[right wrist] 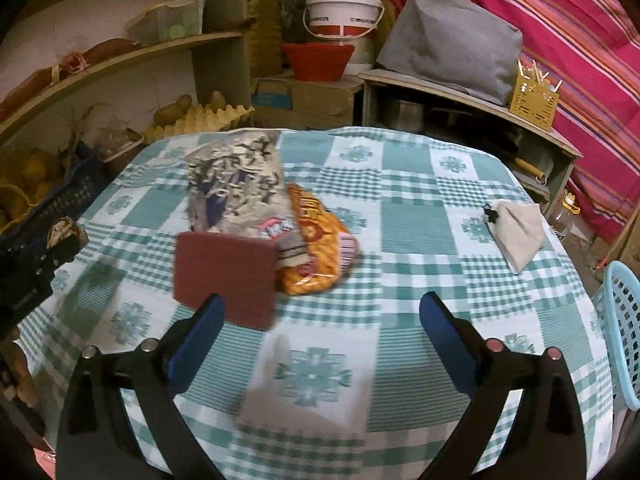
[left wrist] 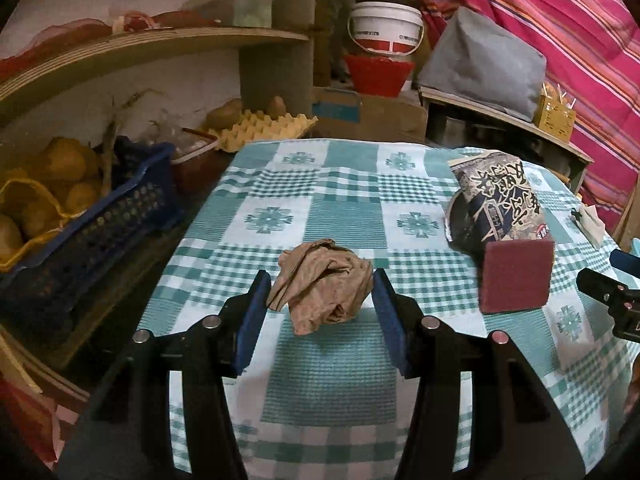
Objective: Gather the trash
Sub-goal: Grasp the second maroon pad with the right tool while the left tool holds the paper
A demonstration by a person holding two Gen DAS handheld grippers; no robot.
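Note:
A crumpled brown paper (left wrist: 322, 284) lies on the green checked tablecloth (left wrist: 344, 220). My left gripper (left wrist: 318, 282) is open, its blue pads on either side of the paper. A dark printed snack bag (left wrist: 496, 204) and a maroon scouring pad (left wrist: 516, 276) lie to the right. In the right wrist view my right gripper (right wrist: 320, 308) is open and empty above the cloth. The maroon pad (right wrist: 226, 276) lies just past its left finger, beside the printed bag (right wrist: 240, 188) and an orange snack bag (right wrist: 316, 248). A pale cloth pouch (right wrist: 518, 232) lies at the right.
A light blue plastic basket (right wrist: 624, 340) stands at the table's right edge. A dark blue crate (left wrist: 92, 216) of potatoes sits left of the table. Shelves, an egg tray (left wrist: 264, 126), a white bucket (left wrist: 386, 28) and a red bowl stand behind.

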